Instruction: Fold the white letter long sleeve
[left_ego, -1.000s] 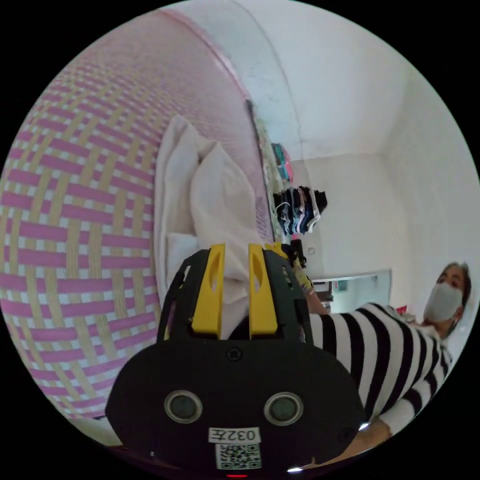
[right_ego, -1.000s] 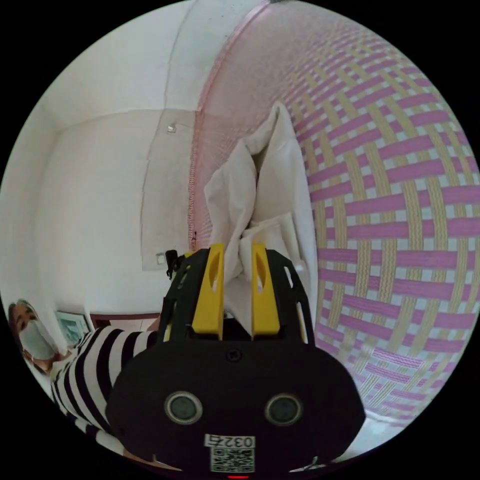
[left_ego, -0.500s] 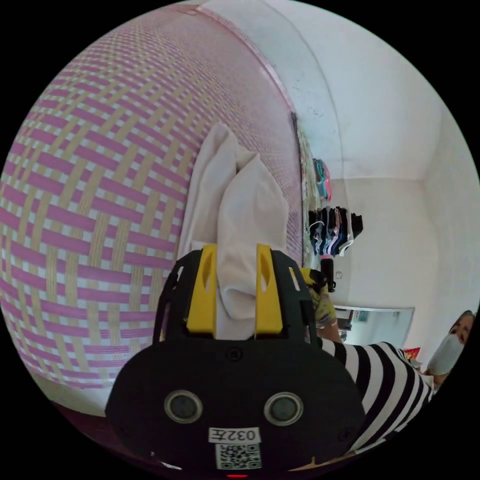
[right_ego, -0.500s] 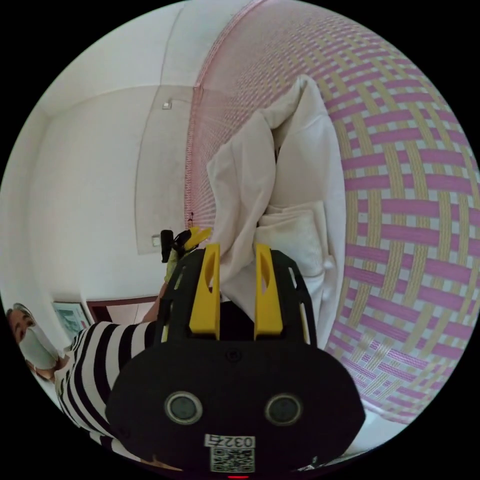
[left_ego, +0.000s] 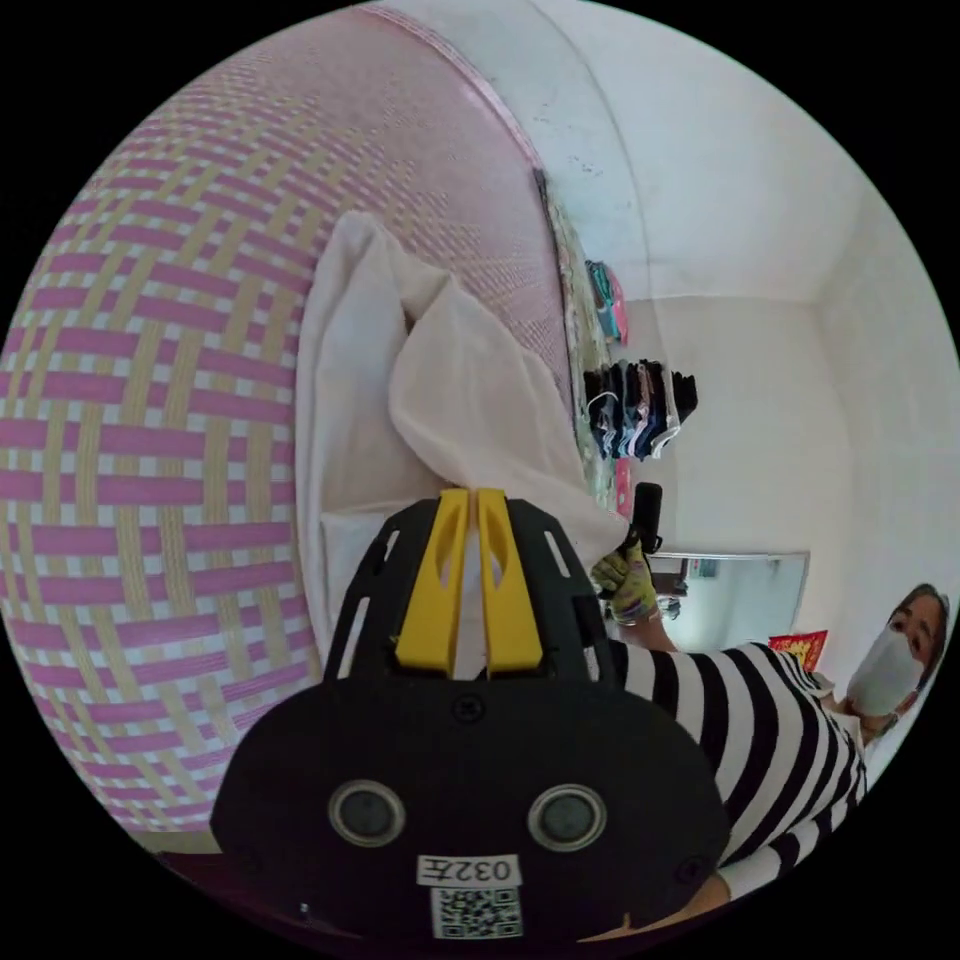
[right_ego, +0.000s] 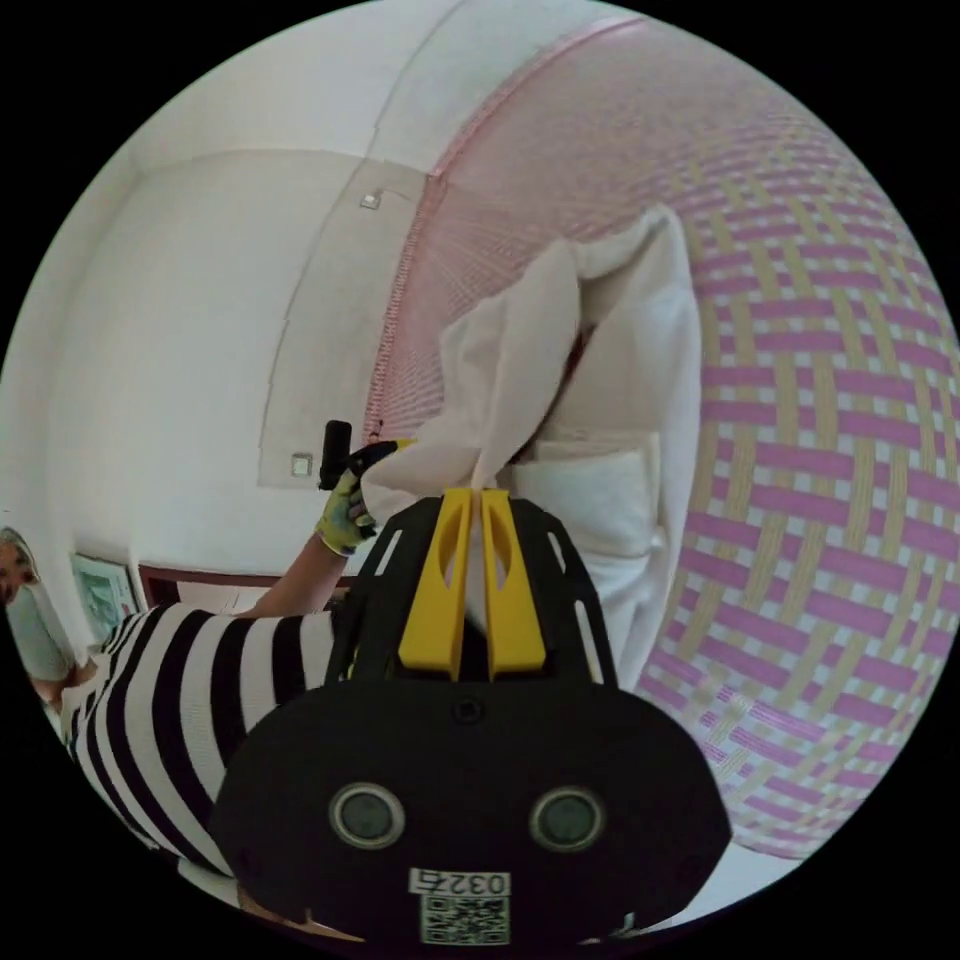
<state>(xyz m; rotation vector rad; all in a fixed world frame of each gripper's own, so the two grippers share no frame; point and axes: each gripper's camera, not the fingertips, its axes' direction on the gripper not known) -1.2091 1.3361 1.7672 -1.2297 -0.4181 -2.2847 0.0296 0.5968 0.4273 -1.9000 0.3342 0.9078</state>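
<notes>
- Left gripper: yellow jaws drawn almost together, a thin strip of white cloth pinched between them.
- Right gripper: yellow jaws likewise nearly closed, clamped on an edge of the same cloth.
- White shirt: partly folded on the mat. One layer lies flat; a second layer rises from it up to the jaws as a loose, peaked flap. No lettering can be made out on the visible side.
- Folded band: a thicker strip of the shirt lying flat just beside the right gripper's jaws; possibly a sleeve, though this is hard to tell.
- Woven mat: pink, yellow and white checks, lying under the shirt and reaching to the far wall.
- Person: a black-and-white striped sleeve beside each gripper; a gloved hand grips a dark handle in the right gripper view, and the other gloved hand appears in the left gripper view.
- Hanging clothes: a dark row against the far white wall, well apart from the shirt.
</notes>
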